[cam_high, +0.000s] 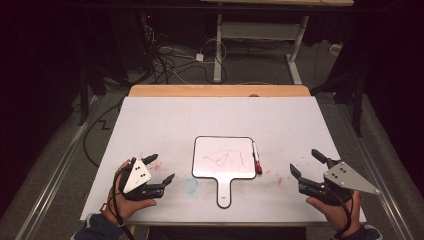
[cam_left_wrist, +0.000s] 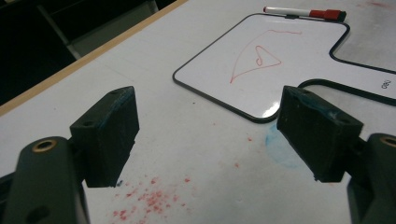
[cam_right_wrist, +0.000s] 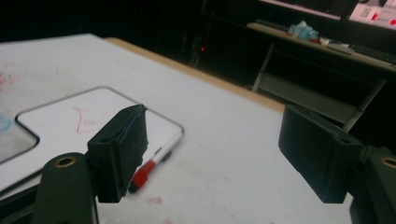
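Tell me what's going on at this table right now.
A person sits at a white table holding a two-jaw gripper in each hand. The left gripper and the right gripper are both open, empty, and rest near the front corners. Between them lies a small paddle-shaped whiteboard with a red scribble on it. A red-capped marker lies along its right edge. Red smudges and a faint blue smear mark the tabletop. Nothing is being handled yet.

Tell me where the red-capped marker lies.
In the high view the white red-capped marker lies on the table against the right edge of the small paddle-shaped whiteboard, nearer the right claw.
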